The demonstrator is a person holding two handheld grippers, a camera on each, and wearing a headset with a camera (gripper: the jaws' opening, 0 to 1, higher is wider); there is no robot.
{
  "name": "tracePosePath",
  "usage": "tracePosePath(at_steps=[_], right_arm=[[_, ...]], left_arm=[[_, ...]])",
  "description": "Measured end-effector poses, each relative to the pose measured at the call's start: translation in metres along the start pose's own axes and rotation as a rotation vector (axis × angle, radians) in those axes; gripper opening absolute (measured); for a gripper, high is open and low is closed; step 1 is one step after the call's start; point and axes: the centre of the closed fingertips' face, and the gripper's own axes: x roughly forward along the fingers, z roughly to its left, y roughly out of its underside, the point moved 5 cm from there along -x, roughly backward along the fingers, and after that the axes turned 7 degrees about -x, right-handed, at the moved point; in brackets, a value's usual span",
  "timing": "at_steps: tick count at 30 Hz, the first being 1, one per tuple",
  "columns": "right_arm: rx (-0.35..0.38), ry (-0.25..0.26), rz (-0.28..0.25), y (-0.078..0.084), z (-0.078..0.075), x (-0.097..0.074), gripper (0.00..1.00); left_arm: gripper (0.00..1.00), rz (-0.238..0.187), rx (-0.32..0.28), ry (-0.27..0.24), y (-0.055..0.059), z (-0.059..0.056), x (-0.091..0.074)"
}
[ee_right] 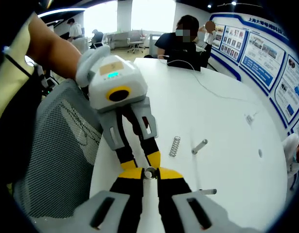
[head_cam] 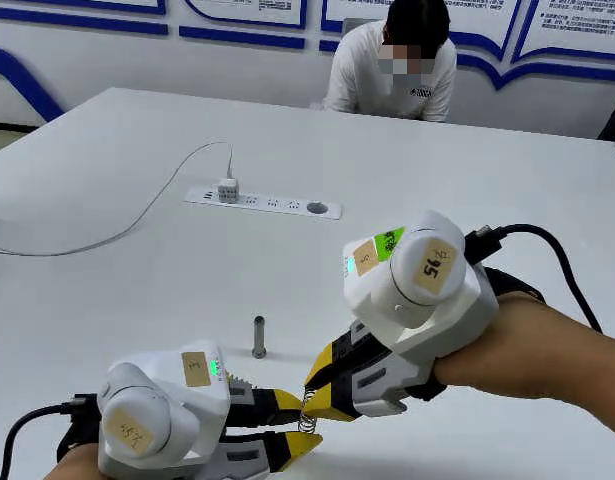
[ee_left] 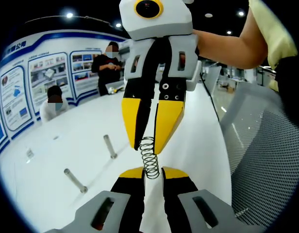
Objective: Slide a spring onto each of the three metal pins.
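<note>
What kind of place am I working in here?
Probably an office meeting or training room: a large white table, blue-and-white information boards on the wall, and a white power strip lying on it.

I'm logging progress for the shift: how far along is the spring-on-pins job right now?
Nothing looks done: the nearer pin and farther pin in the left gripper view are bare. In hand: one spring, pinched by the tongs of the left gripper and right gripper together. Left: seat it, then the loose spring lying on the table; all three pins remain.
</note>
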Motion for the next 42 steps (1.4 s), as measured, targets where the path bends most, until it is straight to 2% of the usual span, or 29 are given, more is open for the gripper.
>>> tracePosePath(at_steps=[12, 27, 42], right_arm=[[0.011, 0.023, 0.013, 0.006, -0.008, -0.007, 0.12], [0.059, 0.110, 0.022, 0.020, -0.034, -0.033, 0.12], [0.092, 0.177, 0.031, 0.029, -0.060, -0.047, 0.12]], left_arm=[[0.22, 0.004, -0.026, -0.026, 0.003, 0.006, -0.006], [0.35, -0.003, -0.087, -0.100, 0.008, 0.022, -0.018], [0.47, -0.013, -0.131, -0.158, 0.013, 0.034, -0.028]])
